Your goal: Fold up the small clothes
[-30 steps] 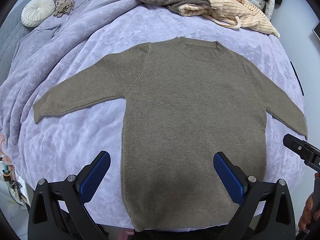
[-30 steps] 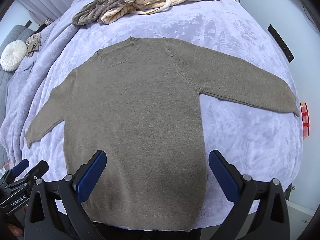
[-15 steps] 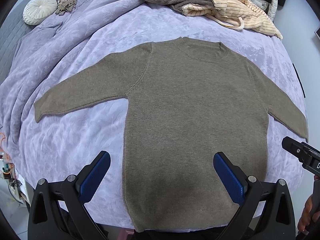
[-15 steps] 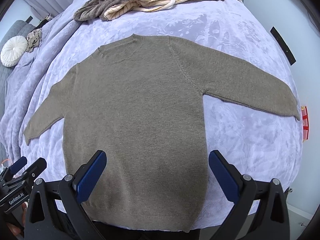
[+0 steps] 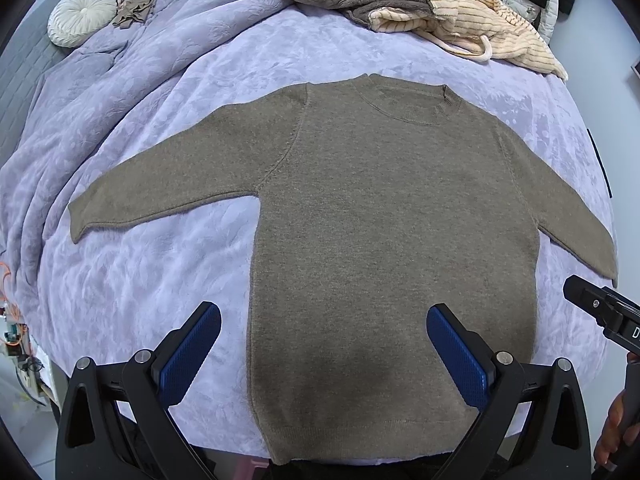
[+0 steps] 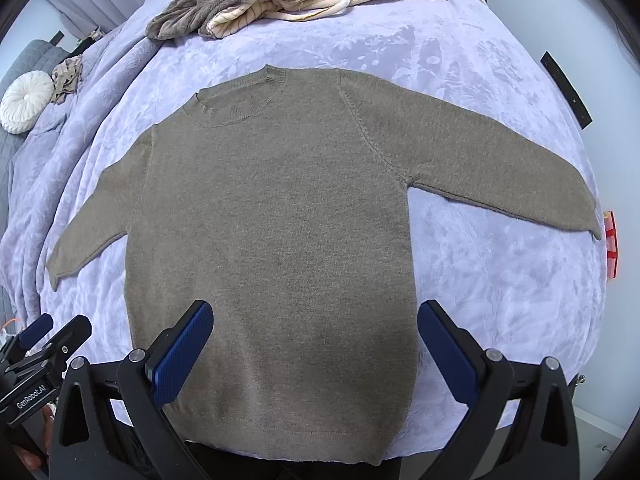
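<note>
A small olive-brown knit sweater (image 5: 384, 220) lies flat on the lilac bed cover (image 5: 140, 280), neck away from me, both sleeves spread out; it also shows in the right wrist view (image 6: 272, 216). My left gripper (image 5: 322, 348) is open and empty, hovering above the sweater's lower left side. My right gripper (image 6: 314, 344) is open and empty above the lower right part of the sweater. Each gripper shows at the edge of the other's view: the right one (image 5: 604, 312), the left one (image 6: 44, 344).
A heap of grey and cream striped clothes (image 5: 420, 8) lies at the far end of the bed. A round white cushion (image 5: 80, 14) and a small beige garment (image 5: 134, 6) sit far left. The bed's near edge runs just below the sweater's hem (image 6: 280, 456).
Both grippers have drifted slightly back and up, so the sweater sits a little lower and smaller in both views. Jaws stay open; the sweater has not moved.
</note>
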Demonstrator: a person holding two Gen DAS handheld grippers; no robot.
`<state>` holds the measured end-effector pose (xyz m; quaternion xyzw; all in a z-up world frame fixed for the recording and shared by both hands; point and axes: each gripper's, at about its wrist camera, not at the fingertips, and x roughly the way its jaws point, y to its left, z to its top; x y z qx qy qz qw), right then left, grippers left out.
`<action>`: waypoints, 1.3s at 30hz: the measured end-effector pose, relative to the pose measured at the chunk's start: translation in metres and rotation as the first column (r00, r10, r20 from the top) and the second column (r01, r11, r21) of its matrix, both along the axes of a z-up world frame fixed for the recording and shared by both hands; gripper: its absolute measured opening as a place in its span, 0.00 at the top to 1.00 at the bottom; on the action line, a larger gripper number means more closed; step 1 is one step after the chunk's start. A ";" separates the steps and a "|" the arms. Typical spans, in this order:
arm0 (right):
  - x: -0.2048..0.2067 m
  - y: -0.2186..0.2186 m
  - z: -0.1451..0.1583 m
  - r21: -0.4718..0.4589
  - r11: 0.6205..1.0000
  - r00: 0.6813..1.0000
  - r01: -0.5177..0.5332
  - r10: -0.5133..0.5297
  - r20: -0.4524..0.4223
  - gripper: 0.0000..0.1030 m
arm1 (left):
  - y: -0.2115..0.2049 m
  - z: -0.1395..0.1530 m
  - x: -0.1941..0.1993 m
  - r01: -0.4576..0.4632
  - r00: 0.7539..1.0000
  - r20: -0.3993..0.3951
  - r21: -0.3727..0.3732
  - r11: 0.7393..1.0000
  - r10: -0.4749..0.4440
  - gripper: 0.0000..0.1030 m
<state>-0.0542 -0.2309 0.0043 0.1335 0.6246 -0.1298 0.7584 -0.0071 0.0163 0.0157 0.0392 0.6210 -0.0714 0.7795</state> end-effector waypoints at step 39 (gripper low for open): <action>0.023 0.024 -0.033 -0.027 0.999 0.996 -0.034 0.032 -0.086 0.01 | 0.016 -0.046 0.017 -0.051 0.994 -0.100 0.005 0.999 0.051 0.00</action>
